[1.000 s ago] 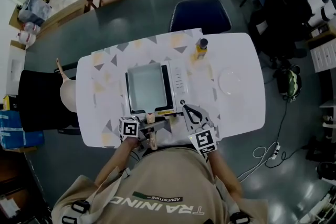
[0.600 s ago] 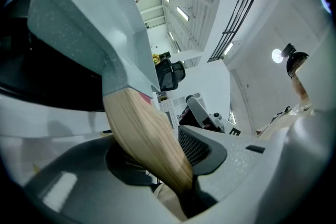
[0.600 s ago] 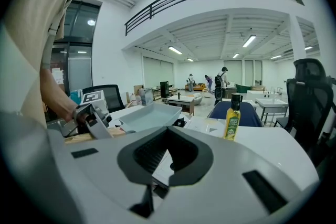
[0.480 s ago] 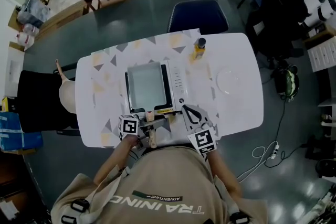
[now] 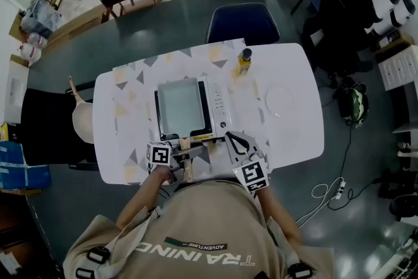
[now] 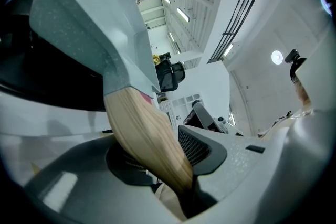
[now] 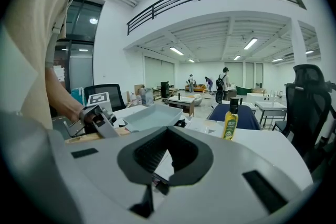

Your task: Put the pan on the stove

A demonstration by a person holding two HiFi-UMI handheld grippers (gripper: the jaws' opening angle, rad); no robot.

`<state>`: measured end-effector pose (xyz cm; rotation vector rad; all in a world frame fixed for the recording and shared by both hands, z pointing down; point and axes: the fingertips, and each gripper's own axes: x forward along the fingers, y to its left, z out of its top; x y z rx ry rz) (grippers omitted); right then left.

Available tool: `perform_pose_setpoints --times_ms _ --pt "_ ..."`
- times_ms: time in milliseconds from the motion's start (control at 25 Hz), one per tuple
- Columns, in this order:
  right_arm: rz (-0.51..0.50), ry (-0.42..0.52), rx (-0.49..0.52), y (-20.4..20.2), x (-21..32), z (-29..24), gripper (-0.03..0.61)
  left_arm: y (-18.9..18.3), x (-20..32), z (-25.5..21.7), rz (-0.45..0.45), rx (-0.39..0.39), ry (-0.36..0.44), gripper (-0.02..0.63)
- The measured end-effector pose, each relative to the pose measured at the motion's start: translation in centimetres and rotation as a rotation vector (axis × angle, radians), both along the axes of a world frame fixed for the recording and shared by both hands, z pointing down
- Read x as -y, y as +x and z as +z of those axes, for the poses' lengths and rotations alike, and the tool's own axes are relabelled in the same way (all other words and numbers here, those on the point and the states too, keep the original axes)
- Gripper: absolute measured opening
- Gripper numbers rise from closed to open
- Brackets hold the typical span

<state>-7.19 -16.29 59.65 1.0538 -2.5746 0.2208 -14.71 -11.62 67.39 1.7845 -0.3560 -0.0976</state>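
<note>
Setting down looks nearly done: the pan point(image 5: 179, 108) sits over the stove point(image 5: 221, 108), its wooden handle point(image 6: 144, 134) at 6 o'clock pinched by the left gripper point(image 5: 177, 155). The right gripper point(image 5: 238, 142) is pressed together, empty. Next, I judge: let go cleanly.

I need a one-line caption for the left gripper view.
Left gripper shut on the wooden handle of the pan.

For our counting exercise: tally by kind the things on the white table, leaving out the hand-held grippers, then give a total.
pan: 1
stove: 1
yellow bottle: 1
plate: 1
patterned cloth: 1
Total: 5
</note>
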Motion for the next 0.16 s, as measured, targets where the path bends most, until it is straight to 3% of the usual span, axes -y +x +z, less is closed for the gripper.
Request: perform_pose_setpoints --times_ms 160 --pt "-0.012 -0.004 -0.007 0.12 -0.84 -0.1 0.002 0.18 -0.4 -0.01 0.002 0.001 -0.003 0.149"
